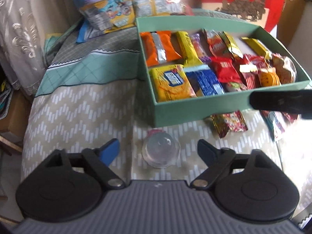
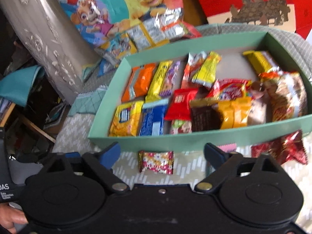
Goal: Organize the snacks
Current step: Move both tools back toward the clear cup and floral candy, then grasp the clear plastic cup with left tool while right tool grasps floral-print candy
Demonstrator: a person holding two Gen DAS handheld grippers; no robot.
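A green box (image 1: 187, 111) (image 2: 156, 139) on the patterned cloth holds several snack packets. My left gripper (image 1: 159, 149) is open, its fingers on either side of a clear plastic jelly cup (image 1: 160, 150) lying on the cloth in front of the box. My right gripper (image 2: 161, 152) is open above a small floral-wrapped candy (image 2: 156, 161) that lies on the cloth just before the box wall. The same candy (image 1: 229, 123) shows in the left wrist view, with part of the right gripper as a dark bar (image 1: 280, 101) above it.
A red foil snack (image 2: 282, 150) and a pink packet (image 2: 227, 148) lie before the box at right. Cartoon-printed snack bags (image 2: 124, 19) (image 1: 109, 15) are piled behind the box. A red box (image 2: 243, 0) stands at the back right. A curtain (image 1: 23, 29) hangs at left.
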